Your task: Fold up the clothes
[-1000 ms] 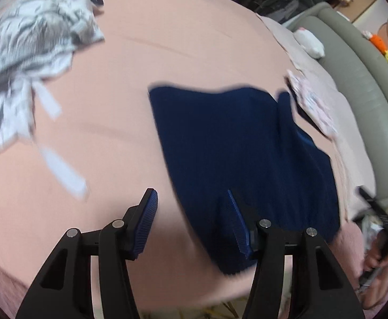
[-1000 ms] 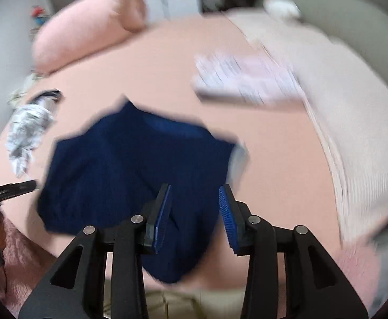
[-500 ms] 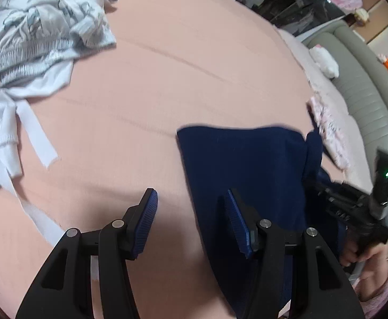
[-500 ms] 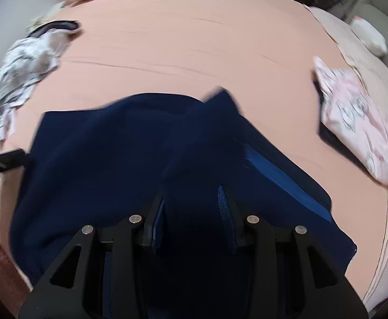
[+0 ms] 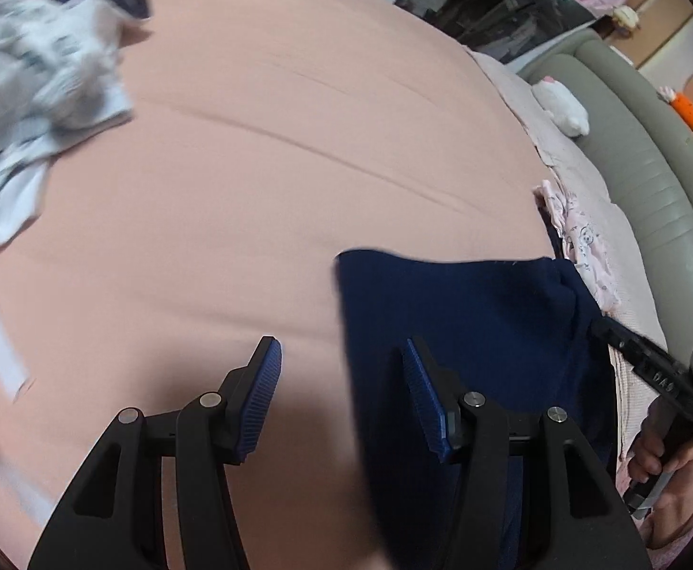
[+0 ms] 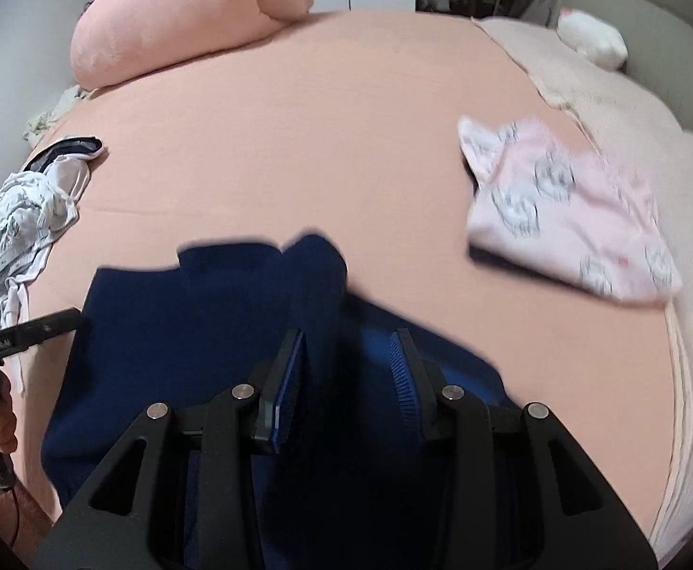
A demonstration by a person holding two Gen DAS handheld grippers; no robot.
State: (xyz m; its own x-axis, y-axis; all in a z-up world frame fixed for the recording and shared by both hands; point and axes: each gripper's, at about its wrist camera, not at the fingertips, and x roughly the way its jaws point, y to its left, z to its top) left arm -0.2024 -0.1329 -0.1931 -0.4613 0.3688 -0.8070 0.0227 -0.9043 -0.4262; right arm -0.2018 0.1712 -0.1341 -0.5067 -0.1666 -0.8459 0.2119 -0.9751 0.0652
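Two grippers over a peach bed (image 5: 261, 152), sheet smooth with a few shallow creases. Navy garment (image 6: 180, 332), soft matte knit with a brighter blue band, lies part-folded at the near edge of the bed. Right gripper (image 6: 346, 370): a raised fold of navy cloth stands between the ribbed blue pads; whether they pinch it, cannot tell. Left gripper (image 5: 341, 394): jaws wide apart, nothing between them, bare sheet below, garment's left edge just beside the right finger. Crumpled white-grey printed clothes (image 5: 37, 80) at far left; folded pink printed garment (image 6: 570, 218) at right, well apart from the navy. Rounded pink pillow (image 6: 180, 23) at the head. Versus one second ago: garment's right part now doubled over the middle, outline narrower; right gripper lower and closer to the cloth.
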